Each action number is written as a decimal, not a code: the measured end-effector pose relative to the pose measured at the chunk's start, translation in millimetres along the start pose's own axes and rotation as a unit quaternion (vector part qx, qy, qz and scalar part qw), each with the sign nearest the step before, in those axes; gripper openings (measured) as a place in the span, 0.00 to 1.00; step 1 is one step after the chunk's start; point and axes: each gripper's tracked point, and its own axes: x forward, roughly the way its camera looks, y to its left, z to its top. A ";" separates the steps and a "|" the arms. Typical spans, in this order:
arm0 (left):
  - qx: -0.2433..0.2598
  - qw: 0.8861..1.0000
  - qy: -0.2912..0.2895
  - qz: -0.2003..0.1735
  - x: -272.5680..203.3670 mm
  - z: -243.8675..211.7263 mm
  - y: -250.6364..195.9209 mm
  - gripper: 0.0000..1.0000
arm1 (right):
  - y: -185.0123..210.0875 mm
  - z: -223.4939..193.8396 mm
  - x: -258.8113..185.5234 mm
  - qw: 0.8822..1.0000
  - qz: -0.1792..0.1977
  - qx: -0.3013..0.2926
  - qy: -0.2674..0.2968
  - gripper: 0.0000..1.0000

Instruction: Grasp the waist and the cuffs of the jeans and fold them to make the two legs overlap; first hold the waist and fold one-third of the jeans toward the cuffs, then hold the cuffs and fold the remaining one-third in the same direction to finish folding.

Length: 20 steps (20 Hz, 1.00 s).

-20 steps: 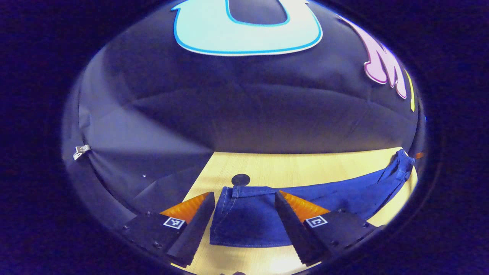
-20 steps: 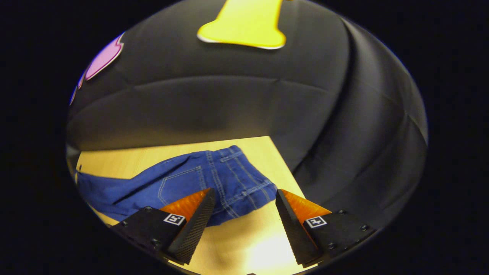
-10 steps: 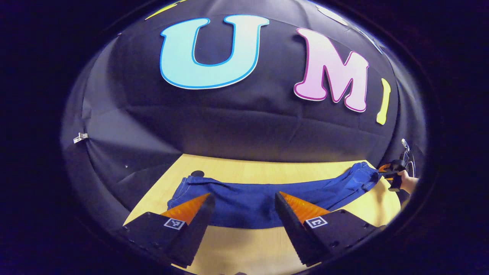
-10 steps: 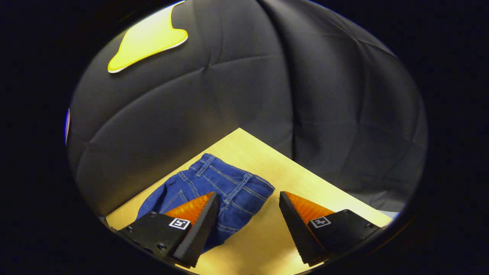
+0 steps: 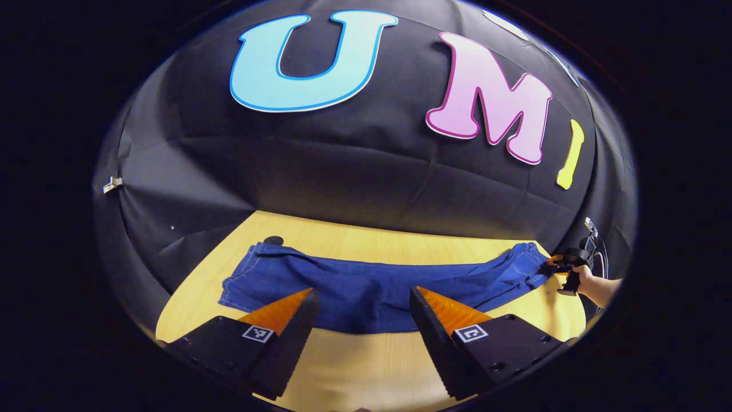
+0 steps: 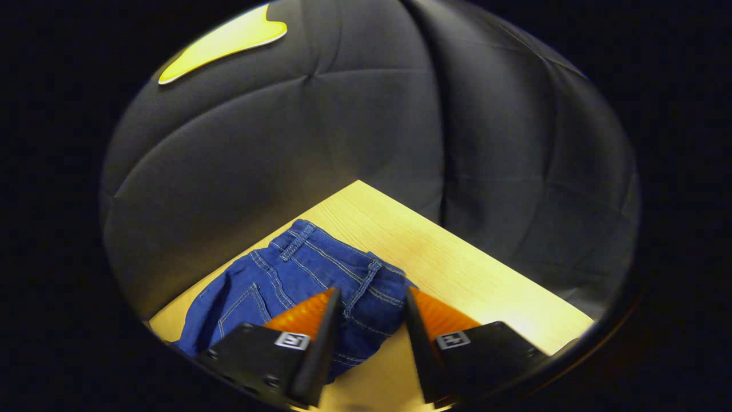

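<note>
Jeans: blue denim jeans point(image 5: 366, 283) with pale contrast stitching; we see them stretched in one long band across the light wooden tabletop point(image 5: 366, 366), apparently already folded lengthwise with one leg over the other, though we cannot confirm that from here.

Waist end: in the right gripper view the waistband point(image 6: 337, 269), with its belt loops and a back pocket, lies near the table's corner, directly ahead of the right gripper point(image 6: 369, 335).

Cuff end: in the left gripper view the cuffs point(image 5: 246, 280) lie flat on the table to the left, beside a small dark round spot point(image 5: 273, 240) on the wood.

What changed, right: half a second ago its black fingers with orange backs stood wide apart; now we see them drawn to a narrow gap around the waistband edge. Whether both fingers already press the denim we cannot tell.

What changed, left: the left gripper point(image 5: 360, 337) has pulled back from the cuffs since a second ago, so the whole garment now lies ahead of it; its fingers stand wide apart, holding nothing, over the near edge at mid-length.

Meaning: we judge the first fold, waist toward cuffs, is about to start; no third has been folded yet.

Far sight: the left gripper view also shows the right gripper at the waist, held by a hand point(image 5: 586, 280).
</note>
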 end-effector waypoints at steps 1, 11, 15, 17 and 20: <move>0.001 1.000 0.004 -0.003 1.6 -4.2 -3.5 0.99 | 5.3 0.9 -1.3 1.000 0.009 -0.009 -0.003 0.54; -0.001 1.000 0.015 -0.018 -13.6 -26.9 -8.3 0.99 | 80.3 55.4 -123.2 0.958 0.121 -0.174 -0.196 0.10; -0.029 0.999 0.013 -0.023 -20.7 -33.6 -3.6 0.99 | 73.8 28.8 -142.9 0.924 0.191 -0.212 -0.255 0.09; -0.052 0.998 0.011 -0.019 -24.2 -39.7 5.7 0.99 | 71.2 3.6 -138.1 0.901 0.219 -0.262 -0.269 0.10; -0.078 0.997 0.009 -0.004 -33.4 -51.2 29.2 0.99 | 74.3 -33.0 -133.0 0.849 0.278 -0.348 -0.283 0.10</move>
